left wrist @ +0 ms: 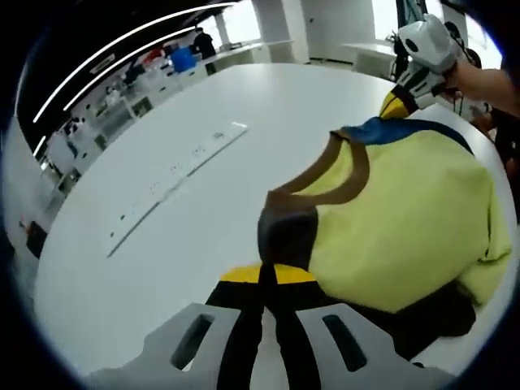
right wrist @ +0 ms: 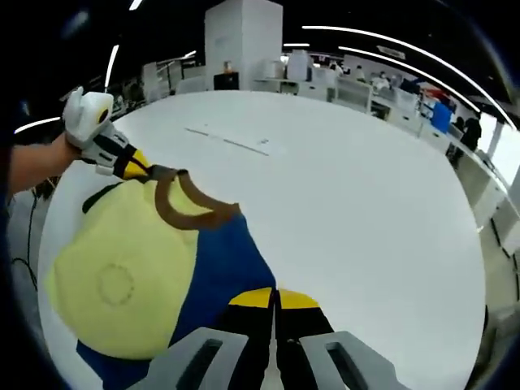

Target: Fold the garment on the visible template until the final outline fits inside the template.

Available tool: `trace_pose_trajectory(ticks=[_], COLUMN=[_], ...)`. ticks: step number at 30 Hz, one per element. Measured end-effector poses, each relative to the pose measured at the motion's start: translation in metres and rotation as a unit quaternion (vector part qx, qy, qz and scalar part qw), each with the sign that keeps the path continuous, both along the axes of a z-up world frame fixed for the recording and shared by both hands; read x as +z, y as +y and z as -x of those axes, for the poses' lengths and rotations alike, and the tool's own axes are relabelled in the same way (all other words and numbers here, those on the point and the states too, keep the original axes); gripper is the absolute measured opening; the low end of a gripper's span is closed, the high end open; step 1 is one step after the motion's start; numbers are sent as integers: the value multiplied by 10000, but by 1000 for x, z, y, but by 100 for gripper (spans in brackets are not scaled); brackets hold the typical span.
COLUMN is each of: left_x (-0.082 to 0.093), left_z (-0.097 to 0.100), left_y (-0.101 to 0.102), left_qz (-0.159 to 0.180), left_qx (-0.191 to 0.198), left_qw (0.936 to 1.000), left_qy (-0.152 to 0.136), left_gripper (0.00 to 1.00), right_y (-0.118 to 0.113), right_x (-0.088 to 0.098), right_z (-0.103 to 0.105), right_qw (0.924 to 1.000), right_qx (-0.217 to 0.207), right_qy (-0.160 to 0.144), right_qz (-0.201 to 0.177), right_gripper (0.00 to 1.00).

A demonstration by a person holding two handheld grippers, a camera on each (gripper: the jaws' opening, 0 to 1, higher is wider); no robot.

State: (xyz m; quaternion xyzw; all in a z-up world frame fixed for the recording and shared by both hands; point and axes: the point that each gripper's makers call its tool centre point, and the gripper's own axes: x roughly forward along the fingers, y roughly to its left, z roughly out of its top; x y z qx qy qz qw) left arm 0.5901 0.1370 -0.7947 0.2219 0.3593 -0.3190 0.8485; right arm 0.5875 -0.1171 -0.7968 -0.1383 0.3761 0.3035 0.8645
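A yellow garment (left wrist: 406, 211) with a brown neckband (left wrist: 345, 175) and a blue panel (left wrist: 382, 130) lies bunched on the white table (left wrist: 203, 244). My left gripper (left wrist: 268, 276) is shut on a dark fold of fabric by the neckband. At the far end of the cloth, my right gripper (left wrist: 396, 104) pinches the blue edge. In the right gripper view, the right gripper (right wrist: 275, 299) is shut on the blue part (right wrist: 223, 268) of the garment (right wrist: 122, 268). There the left gripper (right wrist: 142, 169) holds the brown neckband (right wrist: 183, 207) at the upper left.
A long flat white strip (left wrist: 175, 183) with small marks lies on the table beyond the garment, and again in the right gripper view as the strip (right wrist: 231, 142). A person's hand (left wrist: 479, 77) holds the right gripper. Desks and shelves stand past the round table edge (right wrist: 463, 244).
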Motion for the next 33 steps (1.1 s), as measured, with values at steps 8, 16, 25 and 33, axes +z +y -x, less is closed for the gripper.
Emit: trace_pose_trajectory(ticks=[8,16,25,33], left_x=[6,21,41,58], left_z=[4,7,17,36], left_y=[6,2,-3,-2], left_qz=[71,459,747,1095], left_qx=[49,122,118,117], left_qw=[10000,9989,9970,9937], left_qy=[21,-57,-152,-230], left_gripper=[3,15,26,32], right_y=[3,9,7,4], right_x=[11,22,37,40], right_z=[-3,1,7,22], right_qw=[9997,9980,9948,9925], right_qx=[28,-94,-309,-385], right_qy=[-173,-175,-325,-333], right_qz=[-168,-597,-910,-1112], right_gripper=[0,0,14,23])
